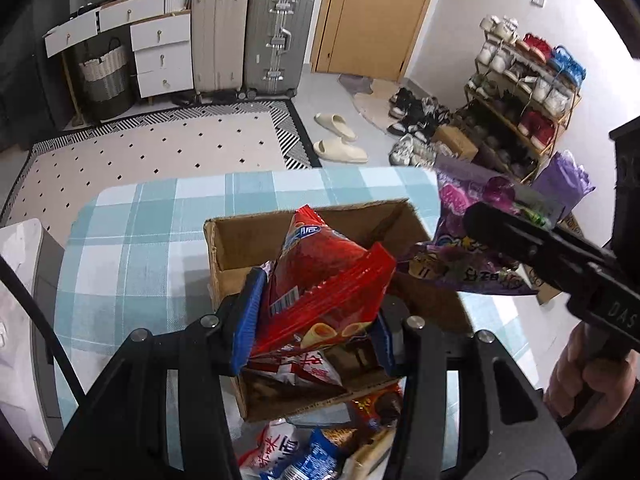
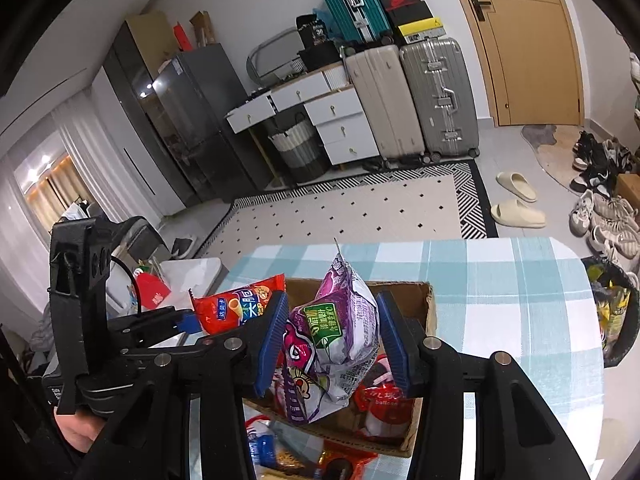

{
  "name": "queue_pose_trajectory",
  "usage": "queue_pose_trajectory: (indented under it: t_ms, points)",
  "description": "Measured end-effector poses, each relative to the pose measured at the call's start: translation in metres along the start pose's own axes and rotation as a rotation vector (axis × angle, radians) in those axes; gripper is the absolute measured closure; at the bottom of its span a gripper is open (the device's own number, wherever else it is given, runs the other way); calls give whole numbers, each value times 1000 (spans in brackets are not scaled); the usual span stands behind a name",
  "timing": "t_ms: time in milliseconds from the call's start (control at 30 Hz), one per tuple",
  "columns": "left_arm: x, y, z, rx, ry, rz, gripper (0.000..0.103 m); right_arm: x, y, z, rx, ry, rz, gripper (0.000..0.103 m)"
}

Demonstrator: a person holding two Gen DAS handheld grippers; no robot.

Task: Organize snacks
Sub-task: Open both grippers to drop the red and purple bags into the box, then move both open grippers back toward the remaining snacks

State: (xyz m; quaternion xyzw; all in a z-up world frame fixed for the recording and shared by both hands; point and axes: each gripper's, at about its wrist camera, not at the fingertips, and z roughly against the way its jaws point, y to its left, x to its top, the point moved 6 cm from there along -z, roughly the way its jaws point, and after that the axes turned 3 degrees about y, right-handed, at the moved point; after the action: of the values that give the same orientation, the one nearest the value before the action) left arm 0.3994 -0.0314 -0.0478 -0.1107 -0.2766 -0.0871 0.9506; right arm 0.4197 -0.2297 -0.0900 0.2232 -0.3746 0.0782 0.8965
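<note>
An open cardboard box [image 1: 240, 240] stands on a table with a blue-and-white checked cloth [image 1: 140, 240]. My left gripper [image 1: 316, 316] is shut on a red snack bag [image 1: 320, 280] and holds it over the box. My right gripper [image 2: 334, 336] is shut on a purple snack bag [image 2: 340, 332] and holds it over the same box [image 2: 416, 296]. The purple bag [image 1: 460, 240] and right gripper show at the right of the left wrist view; the red bag [image 2: 236, 308] shows at the left of the right wrist view. More snack packets [image 2: 384, 404] lie inside the box.
Loose snack packets [image 1: 304, 452] lie on the table in front of the box. A dark bin [image 2: 616, 312] stands off the table's right edge. A patterned rug [image 1: 160, 144], suitcases [image 1: 276, 40], a drawer unit and a shoe rack [image 1: 520, 92] stand beyond.
</note>
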Motion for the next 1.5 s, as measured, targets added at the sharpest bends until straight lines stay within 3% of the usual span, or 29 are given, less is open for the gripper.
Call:
queue_pose_trajectory:
  t_ms: [300,767,900,933,1167,1267,1433,1500]
  points:
    - [-1,5,-34,6,36,-14,58,-8,-10,-27,-5,38,10,57]
    - [-2,11,-45,-5,54,9,58,-27,-21,-57,-25,117,11,55]
    - [0,16,-31,7,34,19,58,-30,-20,-60,-27,129,10,31]
    - [0,16,-27,8,30,20,58,-29,-19,-56,-24,114,10,29]
    - [-8,12,12,7,-16,14,54,-25,-5,-26,-19,72,28,29]
    - [-14,7,34,22,-49,2,53,-25,4,-8,-8,45,32,23]
    - [-38,1,81,79,-170,-24,50,-30,23,29,11,3,45,18]
    - [-49,1,99,97,-214,-19,44,-34,33,43,26,-20,52,16]
